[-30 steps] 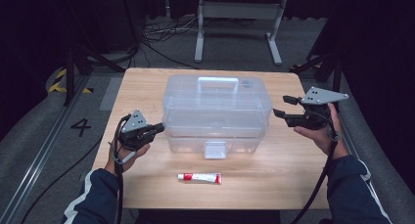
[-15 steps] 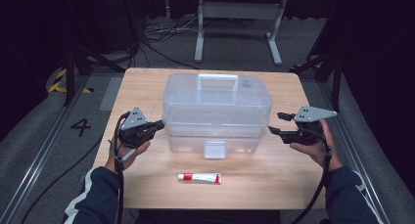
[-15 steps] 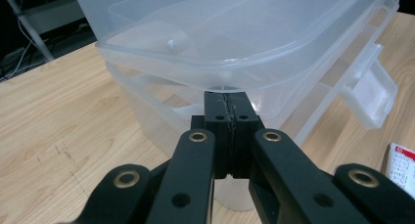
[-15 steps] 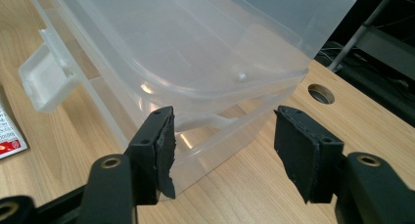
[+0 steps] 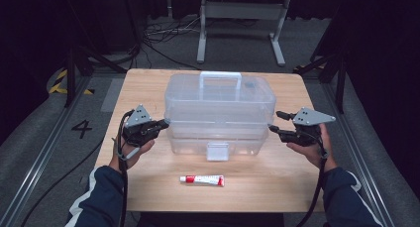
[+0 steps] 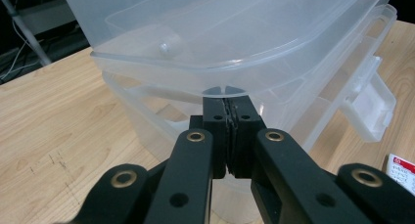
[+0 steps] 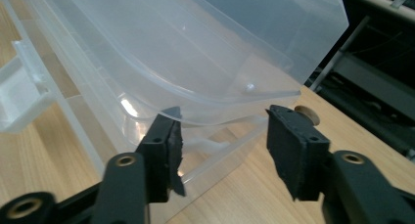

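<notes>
A clear plastic storage box [image 5: 220, 113] with a white handle on its lid stands mid-table. My left gripper [image 5: 166, 122] is shut, its tips against the box's left end. In the left gripper view the closed jaws [image 6: 228, 104] sit just under the lid's rim [image 6: 235, 43], with nothing between them. My right gripper [image 5: 275, 121] is at the box's right end with its jaws apart; they have just been closing. In the right gripper view the pads [image 7: 222, 131] stand either side of the lid's rim edge [image 7: 171, 53] without pressing on it.
A small red-and-white tube [image 5: 202, 180] lies on the wooden table [image 5: 148, 83] in front of the box, also at the edge of the left gripper view [image 6: 402, 171]. The box's front latch [image 5: 218, 150] faces the person. A metal stand is on the floor behind.
The right gripper has come down and in toward the box's right end, and its jaws have narrowed. The left gripper and the box have stayed put.
</notes>
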`<state>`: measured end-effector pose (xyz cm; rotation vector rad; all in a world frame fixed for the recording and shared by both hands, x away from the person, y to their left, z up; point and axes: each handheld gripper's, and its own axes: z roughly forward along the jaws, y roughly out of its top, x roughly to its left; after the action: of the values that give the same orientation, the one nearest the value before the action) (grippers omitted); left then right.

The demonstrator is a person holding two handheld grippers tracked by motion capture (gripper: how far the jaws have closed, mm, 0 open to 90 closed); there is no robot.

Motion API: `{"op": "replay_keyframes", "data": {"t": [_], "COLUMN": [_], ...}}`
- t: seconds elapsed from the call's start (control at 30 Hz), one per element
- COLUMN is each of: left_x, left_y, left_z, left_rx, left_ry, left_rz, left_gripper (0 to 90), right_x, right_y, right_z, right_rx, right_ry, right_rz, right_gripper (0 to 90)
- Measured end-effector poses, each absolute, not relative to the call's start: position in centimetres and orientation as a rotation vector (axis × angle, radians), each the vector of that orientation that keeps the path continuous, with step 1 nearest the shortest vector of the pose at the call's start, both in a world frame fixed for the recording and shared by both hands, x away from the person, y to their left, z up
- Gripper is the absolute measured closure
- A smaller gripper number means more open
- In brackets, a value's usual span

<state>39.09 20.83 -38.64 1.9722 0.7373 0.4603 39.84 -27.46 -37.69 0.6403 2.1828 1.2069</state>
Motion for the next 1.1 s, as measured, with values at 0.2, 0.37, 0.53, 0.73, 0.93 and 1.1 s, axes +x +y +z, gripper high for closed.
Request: {"op": "replay_keyframes", "data": {"t": [0.2, 0.37, 0.53, 0.73, 0.93, 1.1], "left_x": [38.8, 38.0, 36.9, 36.0, 35.8, 35.9], "left_y": [20.8, 21.0, 20.9, 19.6, 18.6, 18.4], "left_z": [-38.2, -38.0, -38.2, -38.9, -40.1, -40.2], "left_rx": [1.960, 1.958, 1.993, 2.051, 2.124, 2.123], "left_ry": [0.739, 0.741, 0.732, 0.664, 0.633, 0.609], "left_rz": [0.482, 0.480, 0.465, 0.436, 0.436, 0.427], "left_gripper": [80.3, 66.8, 53.4, 49.0, 48.1, 50.2], "right_x": [39.3, 38.8, 38.7, 38.7, 39.0, 39.2], "right_y": [-27.0, -26.8, -26.3, -25.9, -25.7, -25.4], "right_z": [-38.0, -38.0, -37.6, -37.3, -37.0, -36.7], "right_rx": [0.569, 0.537, 0.539, 0.535, 0.552, 0.572], "right_ry": [2.097, 1.998, 1.906, 1.856, 1.817, 1.793], "right_rz": [1.214, 1.209, 1.206, 1.188, 1.193, 1.181], "right_gripper": [63.9, 68.3, 70.7, 71.6, 73.1, 74.5]}}
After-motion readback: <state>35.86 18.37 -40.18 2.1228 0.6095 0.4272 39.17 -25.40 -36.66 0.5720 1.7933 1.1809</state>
